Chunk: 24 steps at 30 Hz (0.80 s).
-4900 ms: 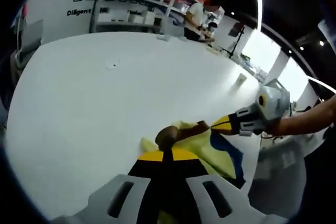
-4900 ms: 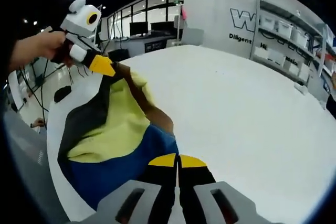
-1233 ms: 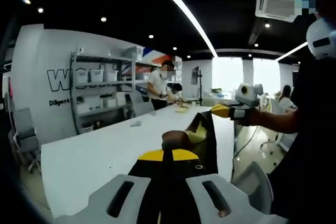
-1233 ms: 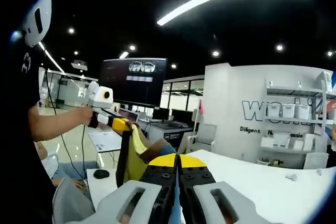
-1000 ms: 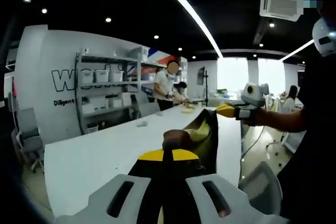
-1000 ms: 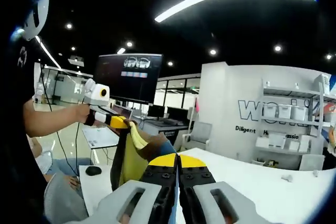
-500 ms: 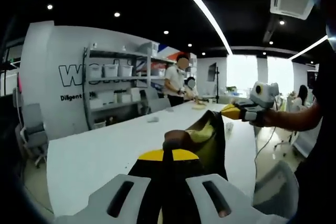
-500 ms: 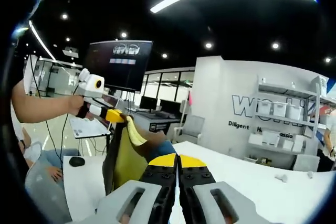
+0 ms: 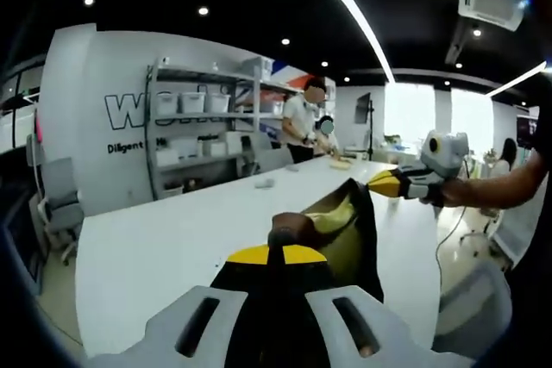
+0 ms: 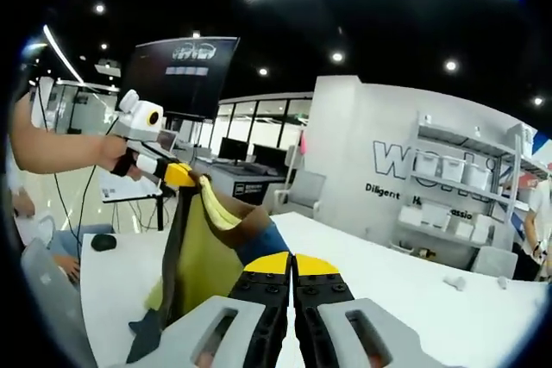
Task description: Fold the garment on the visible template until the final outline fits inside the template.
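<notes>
The garment [image 9: 343,228], yellow-green with black, brown and blue parts, hangs stretched in the air between both grippers above the white table [image 9: 164,239]. My left gripper [image 9: 269,252] is shut on its brown and black edge. The right gripper [image 9: 379,183] comes in from the right and pinches the far corner. In the right gripper view, my right gripper [image 10: 291,263] is shut on the blue and brown edge of the garment [image 10: 203,256], and the left gripper [image 10: 181,176], held by a hand, grips the other top corner. The cloth's lower end hangs down toward the table [image 10: 397,290].
Shelves with white bins [image 9: 203,140] stand against the back wall. Two people [image 9: 304,125] work at the table's far end. A small white thing [image 9: 264,184] lies on the far tabletop. A large monitor [image 10: 179,77] hangs at the left, and a chair [image 10: 304,194] stands behind the table.
The garment lay on the table 4.9 s ago and is now held up in the air. Over the last second both views swung slightly, with the cloth still taut between the grippers.
</notes>
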Tool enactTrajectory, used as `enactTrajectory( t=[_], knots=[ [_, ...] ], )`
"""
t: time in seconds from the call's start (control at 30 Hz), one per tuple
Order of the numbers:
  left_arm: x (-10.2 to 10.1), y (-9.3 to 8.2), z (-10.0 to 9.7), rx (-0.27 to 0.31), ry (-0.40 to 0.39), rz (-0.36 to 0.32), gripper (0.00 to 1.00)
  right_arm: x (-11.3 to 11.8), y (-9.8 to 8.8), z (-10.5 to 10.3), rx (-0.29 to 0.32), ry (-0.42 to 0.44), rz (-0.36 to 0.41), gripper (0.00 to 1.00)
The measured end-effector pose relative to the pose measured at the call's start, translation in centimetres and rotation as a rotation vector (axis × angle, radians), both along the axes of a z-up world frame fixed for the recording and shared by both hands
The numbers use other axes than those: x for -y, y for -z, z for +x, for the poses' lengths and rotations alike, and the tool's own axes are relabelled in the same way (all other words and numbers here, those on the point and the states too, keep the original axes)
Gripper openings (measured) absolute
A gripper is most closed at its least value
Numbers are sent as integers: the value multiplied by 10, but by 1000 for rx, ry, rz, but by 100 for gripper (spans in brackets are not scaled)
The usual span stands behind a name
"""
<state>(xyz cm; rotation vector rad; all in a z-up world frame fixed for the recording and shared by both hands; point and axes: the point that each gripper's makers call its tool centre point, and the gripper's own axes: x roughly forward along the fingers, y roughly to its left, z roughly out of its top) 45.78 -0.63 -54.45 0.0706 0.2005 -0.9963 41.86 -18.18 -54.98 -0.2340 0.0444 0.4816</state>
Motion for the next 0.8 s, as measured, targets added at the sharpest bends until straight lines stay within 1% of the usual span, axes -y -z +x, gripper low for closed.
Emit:
enactTrajectory(
  t=[0.13,0.2,0.5,0.7,0.8],
  knots=[
    [2,17,11,-4,-16,23,1,1,17,11,-23,14,-18,0],
    [2,26,17,-24,-29,37,1,1,26,17,-41,23,-20,0],
    [0,60,44,-85,-81,46,1,0,65,38,-109,46,-54,0],
    [-1,79,54,-104,-99,67,1,1,83,50,-146,54,-67,0],
    [-1,89,59,-117,-111,74,1,1,95,56,-166,58,-80,0]
  ],
)
